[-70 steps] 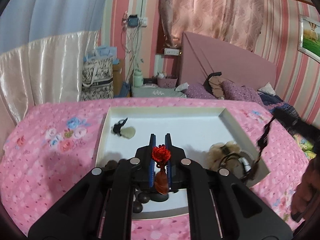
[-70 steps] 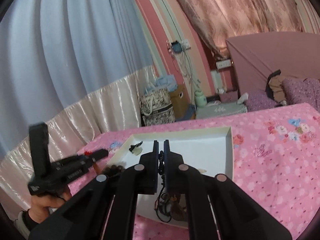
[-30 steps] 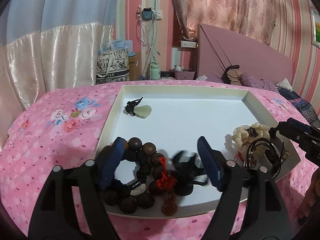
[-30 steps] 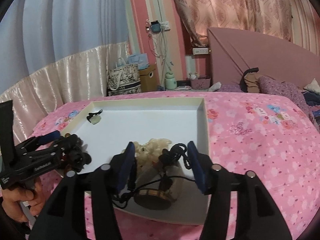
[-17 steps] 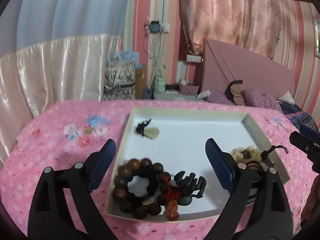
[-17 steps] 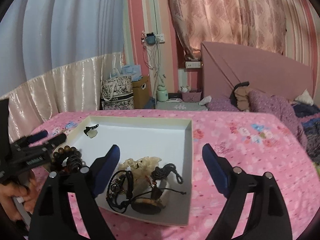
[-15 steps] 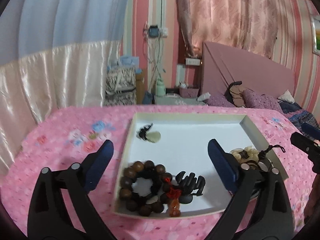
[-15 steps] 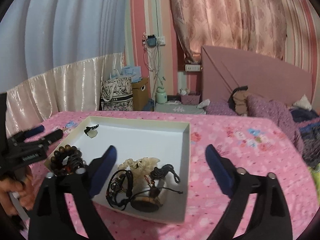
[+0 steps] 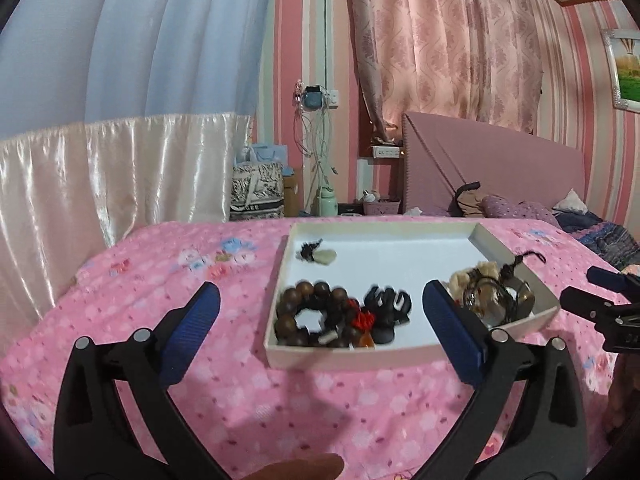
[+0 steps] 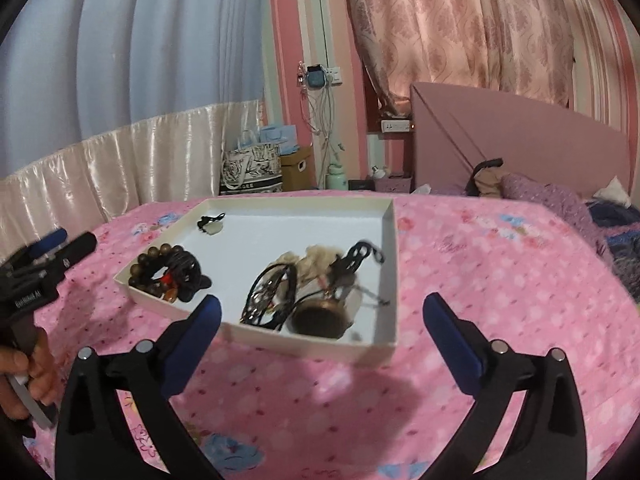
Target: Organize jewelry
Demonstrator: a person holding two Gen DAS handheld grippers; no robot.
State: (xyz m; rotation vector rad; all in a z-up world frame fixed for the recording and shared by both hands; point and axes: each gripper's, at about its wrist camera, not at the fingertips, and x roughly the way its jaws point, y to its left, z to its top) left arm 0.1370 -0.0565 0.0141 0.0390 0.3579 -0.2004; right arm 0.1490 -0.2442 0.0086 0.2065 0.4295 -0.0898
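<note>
Pink floral bedspread [image 9: 168,280] under both tools. Left gripper [image 9: 320,320] spread wide, holding nothing; right gripper [image 10: 320,328] likewise wide, empty. Just beyond the fingertips: 1 white tray [image 10: 390,240] holding the jewelry. Inside, 1 wooden bead bracelet [image 9: 308,312], 1 black claw clip [image 9: 388,304], 1 tangle of cords and pale beads [image 10: 312,284], and farther back 1 pale pendant [image 9: 326,257]. Beyond: headboard [image 9: 500,168], striped wall, 2 curtains.

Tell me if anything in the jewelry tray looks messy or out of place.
The cords at the white tray's near right corner lie tangled over a cream piece and a round brown one. Nothing has spilled onto the pink cover.
</note>
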